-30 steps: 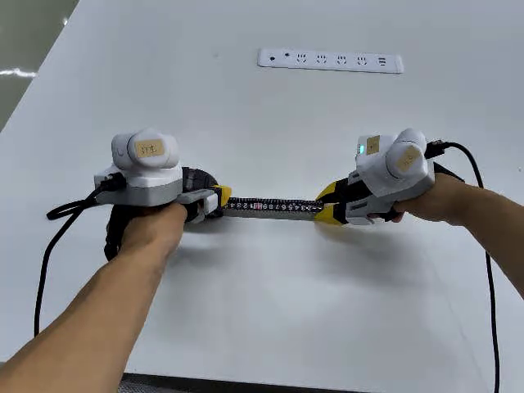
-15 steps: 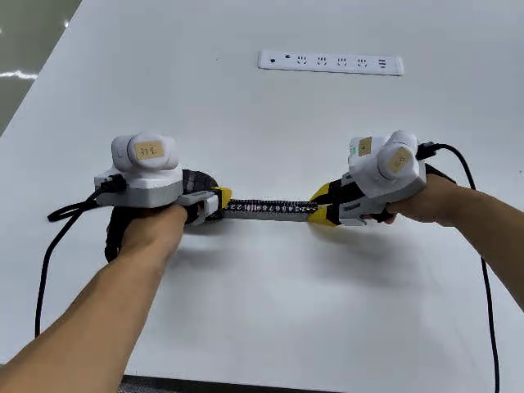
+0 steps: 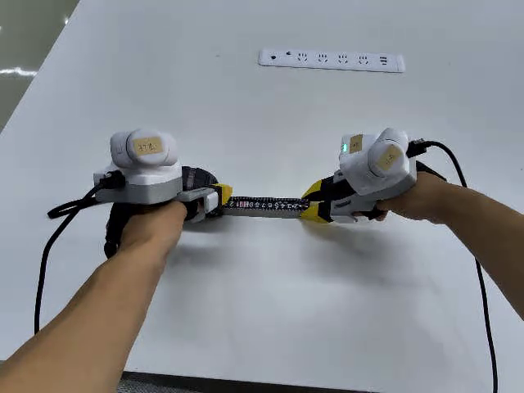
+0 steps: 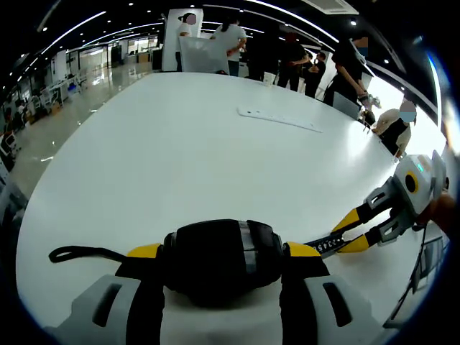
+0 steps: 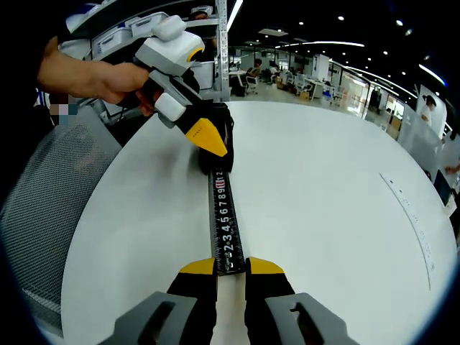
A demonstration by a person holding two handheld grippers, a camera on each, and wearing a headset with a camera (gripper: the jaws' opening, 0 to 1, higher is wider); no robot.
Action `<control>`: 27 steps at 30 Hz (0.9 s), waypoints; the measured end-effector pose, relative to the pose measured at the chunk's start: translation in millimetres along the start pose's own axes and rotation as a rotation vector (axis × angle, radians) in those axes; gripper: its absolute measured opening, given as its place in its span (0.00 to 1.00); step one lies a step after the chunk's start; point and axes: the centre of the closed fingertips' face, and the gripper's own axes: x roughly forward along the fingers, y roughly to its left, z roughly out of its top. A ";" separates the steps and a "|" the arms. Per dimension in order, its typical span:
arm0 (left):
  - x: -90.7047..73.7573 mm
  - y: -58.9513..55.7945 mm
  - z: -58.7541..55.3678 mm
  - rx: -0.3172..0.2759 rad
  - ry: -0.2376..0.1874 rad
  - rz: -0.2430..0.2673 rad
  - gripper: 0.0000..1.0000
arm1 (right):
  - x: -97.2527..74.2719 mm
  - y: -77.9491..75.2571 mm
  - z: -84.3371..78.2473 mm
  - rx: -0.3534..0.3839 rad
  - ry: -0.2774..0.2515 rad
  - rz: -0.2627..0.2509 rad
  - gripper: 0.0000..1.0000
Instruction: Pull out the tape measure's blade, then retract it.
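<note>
The tape measure case [image 4: 223, 259] is sitting on the table [image 3: 270, 311], between the jaws of my left gripper [image 3: 214, 199]. Its blade [image 5: 223, 223] is leaving the case towards the right of that gripper and running along the table to my right gripper [image 5: 230, 267]. The right gripper's jaws are pinching the blade's near end from either side, so the case is lying straight ahead of it. The case's strap [image 4: 79, 253] is trailing off to my left gripper's left. A power strip [image 3: 331, 60] is lying well ahead of my left gripper, off to the right of my right one.
</note>
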 end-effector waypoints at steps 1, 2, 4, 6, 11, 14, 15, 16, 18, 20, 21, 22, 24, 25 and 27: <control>-0.1 0.0 0.0 0.000 0.000 0.000 0.60 | 0.8 0.4 1.0 -0.001 -0.001 0.000 0.12; -0.2 -0.1 0.0 -0.001 0.000 0.000 0.60 | 2.1 0.8 2.3 -0.001 -0.003 0.000 0.12; -0.3 -0.1 -0.1 0.000 0.000 -0.001 0.60 | 3.7 1.5 4.4 -0.003 -0.005 0.002 0.12; -0.3 -0.1 -0.2 -0.001 0.001 -0.002 0.60 | 5.7 2.4 7.1 -0.004 -0.008 0.004 0.12; -0.5 -0.2 -0.4 0.000 0.002 -0.003 0.60 | 10.1 4.5 13.3 -0.007 -0.015 0.008 0.12; -0.5 -0.1 -0.4 -0.001 0.003 -0.005 0.60 | 12.3 5.2 16.4 -0.009 -0.017 0.010 0.12; -0.5 0.0 -0.4 -0.002 0.003 -0.005 0.60 | 13.2 5.4 17.4 -0.010 -0.017 0.010 0.12; -0.7 -0.1 -0.5 -0.002 0.003 -0.006 0.60 | 13.8 5.6 18.3 -0.011 -0.017 0.010 0.12; -0.9 -0.1 -0.6 -0.002 0.004 -0.008 0.60 | 14.8 6.4 20.0 -0.014 -0.016 0.010 0.12; -0.9 -0.1 -0.6 -0.002 0.005 -0.009 0.60 | 16.2 6.8 21.6 -0.016 -0.017 0.010 0.12; -0.9 -0.1 -0.6 -0.002 0.005 -0.009 0.61 | 16.8 6.9 22.1 -0.016 -0.017 0.010 0.12; -0.9 -0.1 -0.6 -0.002 0.004 -0.010 0.61 | 17.6 7.2 23.0 -0.017 -0.017 0.011 0.12; -1.0 -0.2 -0.6 -0.002 0.005 -0.011 0.61 | 18.8 7.6 24.1 -0.018 -0.017 0.012 0.12; -0.9 -0.2 -0.5 -0.003 0.006 -0.011 0.61 | 19.3 7.5 25.0 -0.019 -0.018 0.011 0.12; -0.9 -0.2 -0.4 -0.003 0.006 -0.011 0.61 | 20.5 7.5 26.1 -0.021 -0.018 0.012 0.12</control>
